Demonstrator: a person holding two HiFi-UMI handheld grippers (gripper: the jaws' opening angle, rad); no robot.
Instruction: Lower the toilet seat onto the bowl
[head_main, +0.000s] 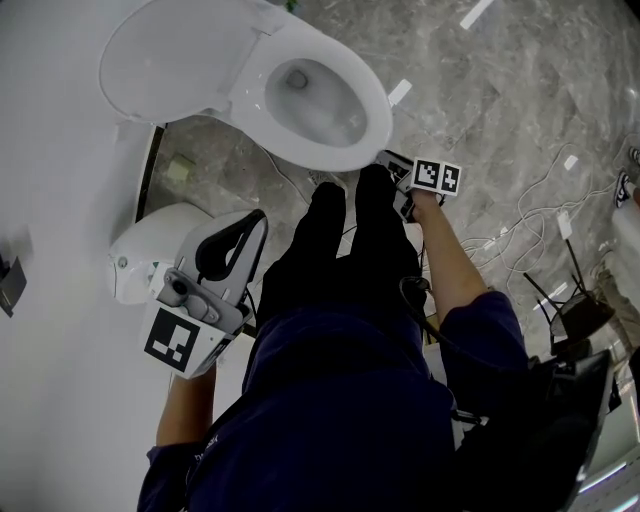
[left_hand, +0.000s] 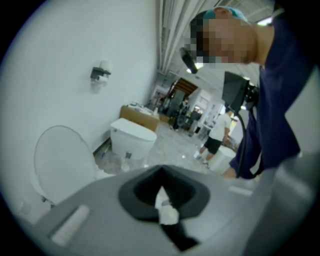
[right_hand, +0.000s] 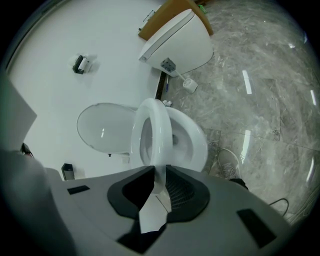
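A white toilet stands against the white wall, its lid (head_main: 170, 60) raised flat to the wall above the bowl (head_main: 310, 95). In the right gripper view the toilet seat (right_hand: 152, 132) tilts partway between the lid (right_hand: 105, 132) and the bowl (right_hand: 195, 145). My right gripper (right_hand: 159, 175) is shut on the seat's front edge. From the head view that gripper (head_main: 392, 165) sits at the bowl's front rim. My left gripper (head_main: 260, 218) hangs well to the left of the toilet, away from it. Its jaws (left_hand: 164, 197) are shut and hold nothing.
A second white toilet (head_main: 150, 250) with closed lid stands by the left gripper, also visible as (right_hand: 175, 42). The person's dark legs (head_main: 345, 240) stand in front of the bowl. Cables (head_main: 540, 215) and black gear (head_main: 575, 320) lie on the marble floor at right. A paper holder (right_hand: 80, 64) hangs on the wall.
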